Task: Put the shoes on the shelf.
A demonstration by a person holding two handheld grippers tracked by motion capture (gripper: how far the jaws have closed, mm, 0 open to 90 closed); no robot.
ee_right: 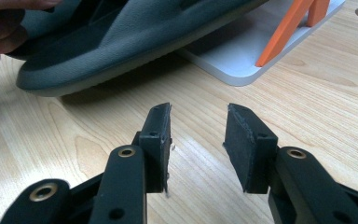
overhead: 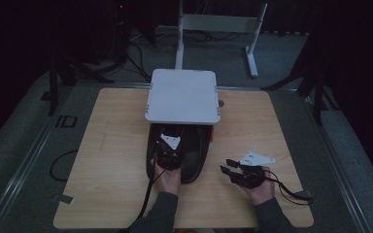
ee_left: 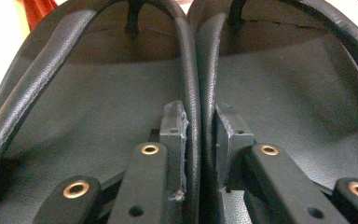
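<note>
Left hand-held gripper clamped on touching inner rims of pair of black leather-look flip-flops, side by side on wooden counter; right hand-held gripper parted, empty, above bare counter; flip-flops ahead-left; white orange-braced stand beyond.

bare table lies open left and right; black slippers and white rack block the middle.

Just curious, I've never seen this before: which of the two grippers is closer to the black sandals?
Left. The left gripper pinches the sandals' inner edges; the right gripper hangs open beside them.
</note>
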